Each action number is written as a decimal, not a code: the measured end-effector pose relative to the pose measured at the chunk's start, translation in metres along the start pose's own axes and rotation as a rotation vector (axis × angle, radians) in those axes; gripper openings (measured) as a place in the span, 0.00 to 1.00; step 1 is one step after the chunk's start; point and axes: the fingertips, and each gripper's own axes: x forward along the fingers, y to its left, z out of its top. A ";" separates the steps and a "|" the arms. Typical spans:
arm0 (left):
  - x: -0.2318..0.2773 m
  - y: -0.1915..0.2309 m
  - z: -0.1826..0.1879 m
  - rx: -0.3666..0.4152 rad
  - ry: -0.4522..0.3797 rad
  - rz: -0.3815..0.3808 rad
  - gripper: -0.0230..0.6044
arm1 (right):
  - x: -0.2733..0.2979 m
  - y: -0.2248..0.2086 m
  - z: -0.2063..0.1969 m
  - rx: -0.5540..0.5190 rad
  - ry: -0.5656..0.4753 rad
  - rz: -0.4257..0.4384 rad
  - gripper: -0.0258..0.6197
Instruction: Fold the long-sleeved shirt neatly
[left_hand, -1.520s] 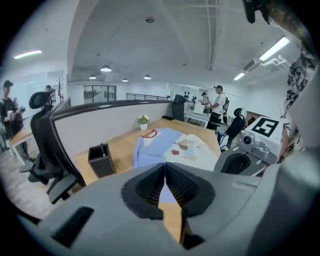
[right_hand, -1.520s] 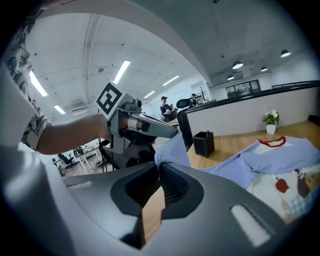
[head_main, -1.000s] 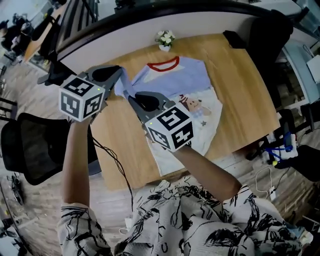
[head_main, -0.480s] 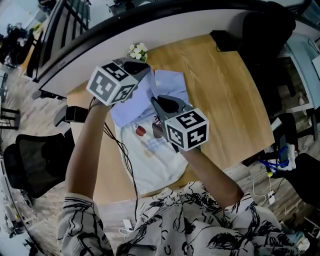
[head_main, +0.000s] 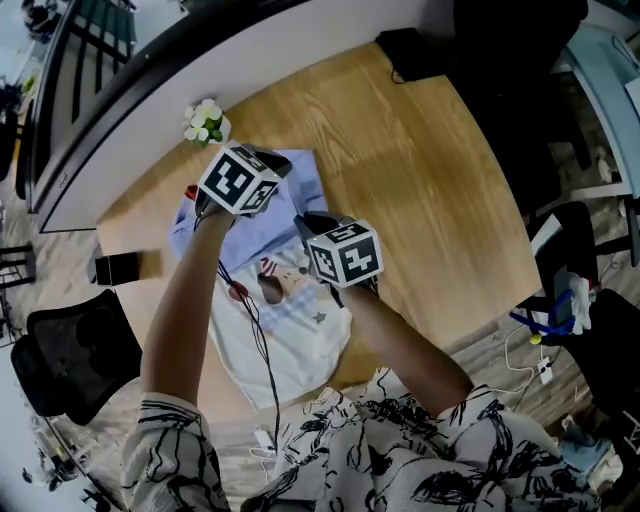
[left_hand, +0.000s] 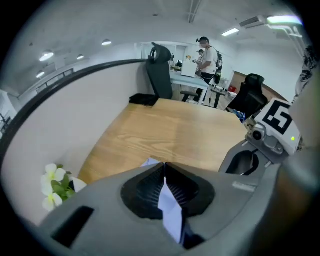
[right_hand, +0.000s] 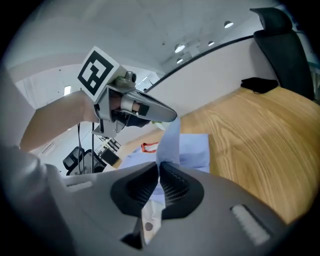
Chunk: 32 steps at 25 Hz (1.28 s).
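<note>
the soft blue-and-white long-sleeved shirt (head_main: 300, 310) is laid flat on the wood-grain table (head_main: 430, 180), toward its left edge, near the small white flowers (head_main: 205, 120). a thin blue fold is pinched between the ribbed jaws of the left gripper (left_hand: 164, 167), and another in the right gripper (right_hand: 159, 172), both above the shirt's upper half. the cartoon print is shown only in the head view, while the red collar trim (right_hand: 150, 147) is shown plainly in the right gripper view.

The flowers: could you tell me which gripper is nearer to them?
Left. The left gripper is close beside the flowers; the right gripper is farther off, over the shirt.
</note>
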 end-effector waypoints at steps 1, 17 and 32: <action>0.014 0.001 -0.003 -0.007 0.019 -0.014 0.07 | 0.005 -0.011 -0.006 0.019 0.018 -0.015 0.07; 0.108 -0.005 -0.006 -0.121 -0.041 -0.088 0.23 | -0.004 -0.083 -0.045 0.159 0.184 0.011 0.34; -0.174 -0.074 -0.060 -0.270 -0.745 0.289 0.65 | -0.120 -0.012 -0.003 -0.307 -0.197 0.119 0.56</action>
